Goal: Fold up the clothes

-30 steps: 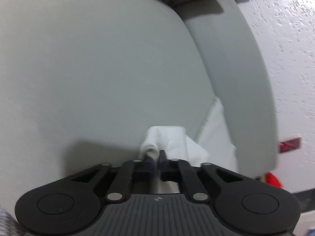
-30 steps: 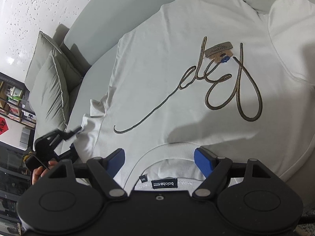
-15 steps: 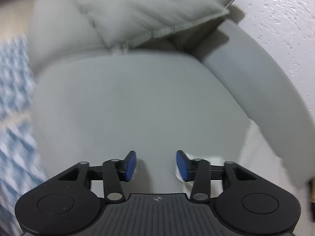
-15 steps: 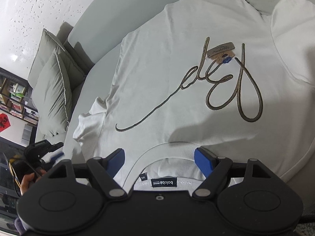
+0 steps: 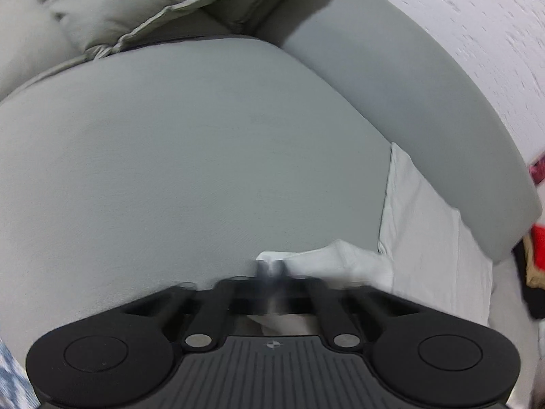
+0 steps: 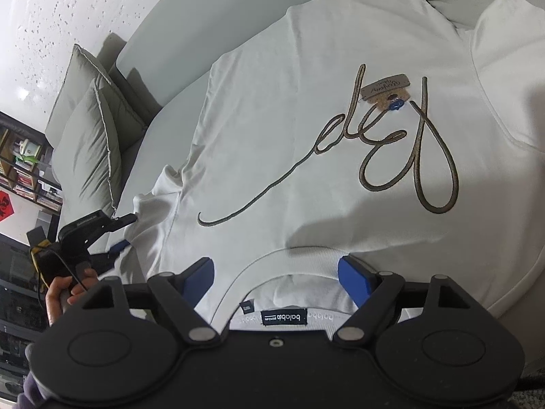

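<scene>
We see a white cotton T-shirt with looping bronze script across its chest lying front-up and spread flat on a pale grey fabric sofa seat, its ribbed collar and black neck label nearest the right wrist camera. A small cardboard hang tag rests on the lettering. The right gripper hovers over the collar with its blue-padded fingers spread wide, one on each side of the neckline, gripping nothing. At the shirt's edge, the left gripper has just snapped its fingers together on the bunched white sleeve, which we see pinched between the blurred tips and lifted slightly off the seat. In the right wrist view a hand grips that tool's handle. Two grey-green piped cushions lean against the sofa's curved back, near a white textured wall, with a bookshelf beyond
</scene>
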The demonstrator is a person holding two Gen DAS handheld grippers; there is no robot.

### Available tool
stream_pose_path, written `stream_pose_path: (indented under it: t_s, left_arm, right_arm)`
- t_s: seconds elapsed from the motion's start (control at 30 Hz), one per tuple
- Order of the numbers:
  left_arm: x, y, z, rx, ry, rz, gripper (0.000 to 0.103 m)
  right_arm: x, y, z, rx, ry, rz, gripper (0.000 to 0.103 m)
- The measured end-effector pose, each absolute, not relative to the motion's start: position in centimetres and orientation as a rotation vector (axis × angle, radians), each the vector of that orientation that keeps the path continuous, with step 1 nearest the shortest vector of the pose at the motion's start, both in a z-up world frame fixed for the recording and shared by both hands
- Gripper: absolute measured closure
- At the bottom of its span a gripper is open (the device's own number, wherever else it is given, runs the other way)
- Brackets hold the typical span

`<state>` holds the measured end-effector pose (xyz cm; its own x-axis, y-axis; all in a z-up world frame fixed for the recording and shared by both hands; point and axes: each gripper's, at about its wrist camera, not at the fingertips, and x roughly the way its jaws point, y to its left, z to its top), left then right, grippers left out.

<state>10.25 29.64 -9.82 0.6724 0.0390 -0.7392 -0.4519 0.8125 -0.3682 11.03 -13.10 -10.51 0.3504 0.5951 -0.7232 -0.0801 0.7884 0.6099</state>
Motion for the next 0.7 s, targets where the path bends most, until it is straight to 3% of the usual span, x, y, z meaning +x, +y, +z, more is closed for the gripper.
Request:
stream_pose_path:
  t_s: [0.2, 0.33, 0.43, 0.47, 0.6, 0.7]
  left_arm:
    - [9.3, 26.5, -8.2, -0.266, 0.83, 0.489, 0.101]
    - [11.3, 27.8, -10.2, -0.263, 1.013, 0.558, 0.097]
    - [9.9, 28.5, -8.5, -0.31, 0.928, 0.551, 0.085]
    - [9.2, 28.9, -7.8, -0.347, 0.884, 0.535, 0.075]
    - [9.3, 30.1, -5.7, -0.433, 0.771, 0.394, 0.062]
    - [12.8, 30.4, -5.6, -0.468, 0.799, 0.247, 0.052]
  right_arm:
    - [11.1, -13.0, -10.5, 0.504, 1.139, 0.475, 0.023]
    - [11.3, -12.8, -10.3, 0.483, 1.146, 0.484, 0.02]
    - [11.1, -12.9, -10.1, 0.473, 1.144, 0.491, 0.02]
    - [11.0, -13.1, -10.2, 0.481, 1.142, 0.495, 0.02]
    - [11.1, -13.6, -10.5, 0.517, 1.147, 0.504, 0.02]
    - [11.2, -13.4, -10.5, 0.518, 1.151, 0.503, 0.017]
